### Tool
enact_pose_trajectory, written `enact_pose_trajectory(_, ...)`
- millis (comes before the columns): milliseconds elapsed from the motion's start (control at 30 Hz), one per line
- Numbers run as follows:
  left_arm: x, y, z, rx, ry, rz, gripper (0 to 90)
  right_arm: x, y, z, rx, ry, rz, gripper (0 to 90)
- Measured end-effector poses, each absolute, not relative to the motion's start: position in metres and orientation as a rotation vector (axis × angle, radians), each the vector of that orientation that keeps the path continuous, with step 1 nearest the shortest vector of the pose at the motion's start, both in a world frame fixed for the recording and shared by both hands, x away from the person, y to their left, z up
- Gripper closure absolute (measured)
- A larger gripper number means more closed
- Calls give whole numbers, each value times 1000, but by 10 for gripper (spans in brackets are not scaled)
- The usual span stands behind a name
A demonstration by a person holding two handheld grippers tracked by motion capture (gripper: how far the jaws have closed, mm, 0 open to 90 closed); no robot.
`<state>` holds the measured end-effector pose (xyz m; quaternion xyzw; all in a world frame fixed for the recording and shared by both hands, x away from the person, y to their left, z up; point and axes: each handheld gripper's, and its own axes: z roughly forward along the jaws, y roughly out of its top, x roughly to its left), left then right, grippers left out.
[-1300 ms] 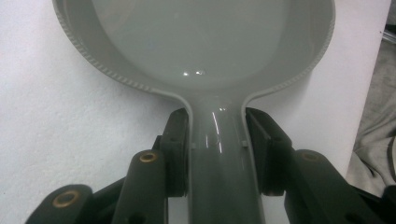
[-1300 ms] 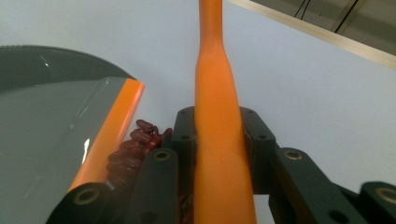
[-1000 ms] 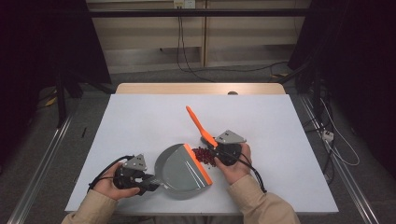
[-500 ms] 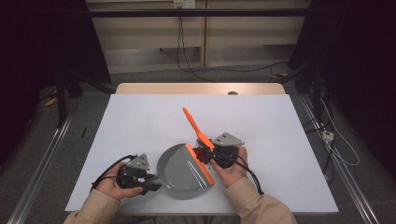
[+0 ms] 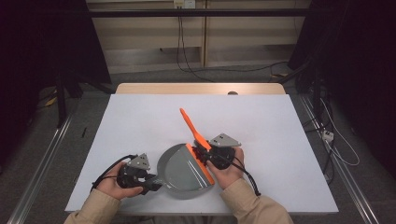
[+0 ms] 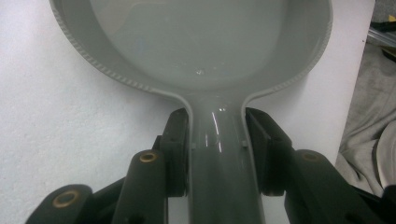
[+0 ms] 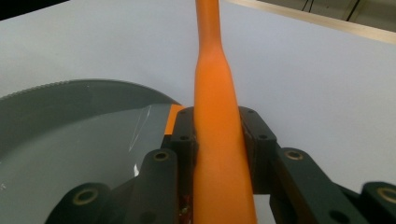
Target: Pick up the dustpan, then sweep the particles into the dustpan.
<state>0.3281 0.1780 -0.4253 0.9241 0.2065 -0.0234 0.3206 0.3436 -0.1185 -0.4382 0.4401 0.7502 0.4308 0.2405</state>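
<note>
At the near edge of the white table [image 5: 140, 121], my left gripper [image 5: 148, 179] is clamped on the grey plastic dustpan's [image 5: 184, 172] handle, and my right gripper [image 5: 208, 156] pinches the orange brush [image 5: 192, 128], handle pointing away, head at the pan's right-hand mouth.

A table [image 5: 140, 121] covered by a plain white sheet carries the things; a strip of its pale wooden top shows along the far edge. A grey dustpan [image 5: 183, 173] lies flat on the sheet near the front edge, its handle toward the left and its straight orange-lipped mouth toward the right.
</note>
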Motion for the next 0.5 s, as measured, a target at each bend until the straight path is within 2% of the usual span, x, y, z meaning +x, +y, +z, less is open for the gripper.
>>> enact_pose_trajectory(500, 328, 178, -426, 2424, 549, -63, 625, 339, -111, -439, 1212, 2045, 1190, 709)
